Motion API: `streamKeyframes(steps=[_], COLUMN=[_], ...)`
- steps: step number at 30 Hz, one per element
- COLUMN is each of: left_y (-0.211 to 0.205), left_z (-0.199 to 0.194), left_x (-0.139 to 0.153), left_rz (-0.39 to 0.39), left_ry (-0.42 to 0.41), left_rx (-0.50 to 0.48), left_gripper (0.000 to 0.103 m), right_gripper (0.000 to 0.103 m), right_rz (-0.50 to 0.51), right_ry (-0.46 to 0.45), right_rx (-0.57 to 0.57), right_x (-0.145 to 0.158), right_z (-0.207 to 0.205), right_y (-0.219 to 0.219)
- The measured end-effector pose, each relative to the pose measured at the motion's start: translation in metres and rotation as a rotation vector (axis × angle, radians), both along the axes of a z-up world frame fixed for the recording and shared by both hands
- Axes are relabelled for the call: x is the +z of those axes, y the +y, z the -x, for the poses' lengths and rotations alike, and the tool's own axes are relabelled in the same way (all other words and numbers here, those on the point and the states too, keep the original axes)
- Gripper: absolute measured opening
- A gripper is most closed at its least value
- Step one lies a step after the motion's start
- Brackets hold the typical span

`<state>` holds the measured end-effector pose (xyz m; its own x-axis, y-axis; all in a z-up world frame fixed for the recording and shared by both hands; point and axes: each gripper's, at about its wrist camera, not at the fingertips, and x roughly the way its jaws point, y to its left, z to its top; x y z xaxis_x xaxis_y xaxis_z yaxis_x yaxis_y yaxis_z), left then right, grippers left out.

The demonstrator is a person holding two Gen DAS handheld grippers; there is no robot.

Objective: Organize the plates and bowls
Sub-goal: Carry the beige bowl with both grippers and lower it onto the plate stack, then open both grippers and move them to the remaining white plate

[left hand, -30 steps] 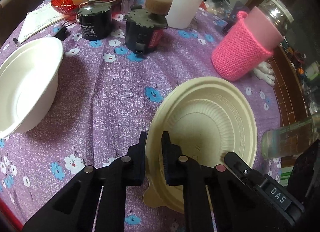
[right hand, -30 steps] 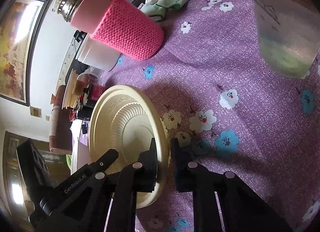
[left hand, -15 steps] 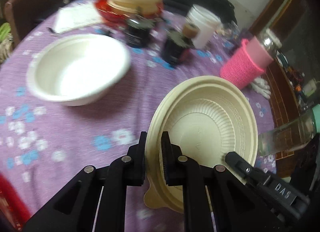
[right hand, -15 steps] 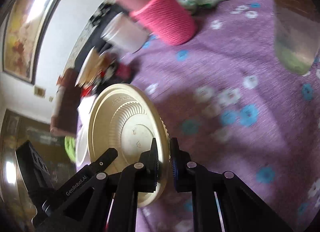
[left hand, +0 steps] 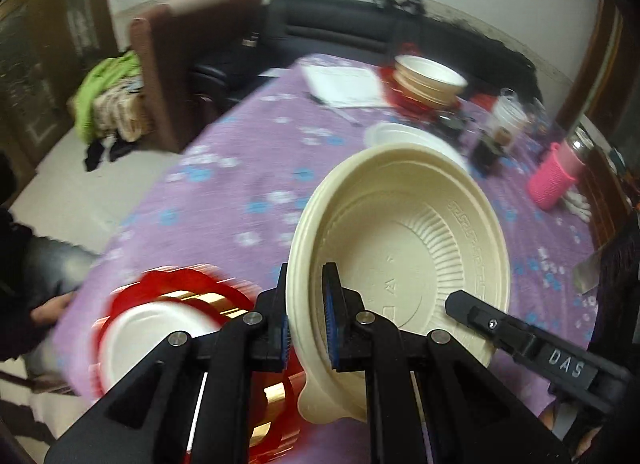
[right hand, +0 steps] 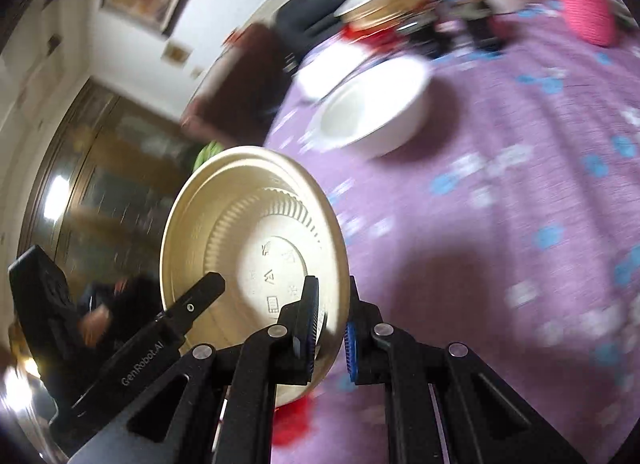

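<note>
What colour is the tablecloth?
Purple, with blue and white flowers on the tablecloth; clearest in the left wrist view.

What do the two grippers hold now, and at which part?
Both hold one cream plastic ribbed plate: left gripper and right gripper each clamp its rim on opposite sides.

Cream bowl [left hand: 404, 232]: matt moulded plastic or pulp, ribbed inner wall, embossed marks on base. Tablecloth [left hand: 240, 200]: purple woven cloth, printed flowers. Bottle sleeve [left hand: 554, 180]: pink knit yarn. Red tray [left hand: 168, 288]: glossy, gold foil trim. Gripper fingers [left hand: 276, 316]: matt black plastic, blue ridged pads.
</note>
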<state>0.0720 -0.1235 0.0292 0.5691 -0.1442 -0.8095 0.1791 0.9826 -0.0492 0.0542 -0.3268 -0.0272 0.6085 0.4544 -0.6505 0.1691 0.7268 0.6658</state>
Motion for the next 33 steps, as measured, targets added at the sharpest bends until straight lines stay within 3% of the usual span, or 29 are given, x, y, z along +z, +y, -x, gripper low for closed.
streamKeyframes(steps=[8,17,20,25,26,28,33], left_y=[0.077,0.124,0.129,0.130,0.132,0.135,0.142], left_z=[0.029,0.026,0.026,0.028,0.029,0.031,0.040], left_x=[-0.008,-0.059,-0.069,-0.068,-0.066,-0.063,-0.039], left_rz=[-0.045,-0.052,-0.057,-0.141,-0.142,-0.139,-0.173], left_ry=[0.024,0.145,0.176,0.142,0.135,0.122,0.036], left_rx=[0.081,0.118,0.111,0.126,0.130,0.128,0.161], left_gripper=[0.014,0.019,0.020,0.026,0.028,0.046,0.049], right_gripper=[0.011,0.010,0.010,0.015,0.016,0.019,0.021], right_rz=[0.036,0.172,0.255,0.337,0.341,0.330,0.288], right_ry=[-0.018,-0.006,-0.016,-0.073,-0.088,-0.086,-0.153], right_rx=[0.200,0.286,0.287,0.271,0.274,0.284,0.225], right_x=[0.007,-0.011,-0.020,-0.021,-0.020,-0.019,-0.006], right_z=[-0.006,-0.007,-0.005,0.000,0.000,-0.002,-0.005], right_y=[0.108,0.188,0.199,0.204,0.203,0.200,0.175])
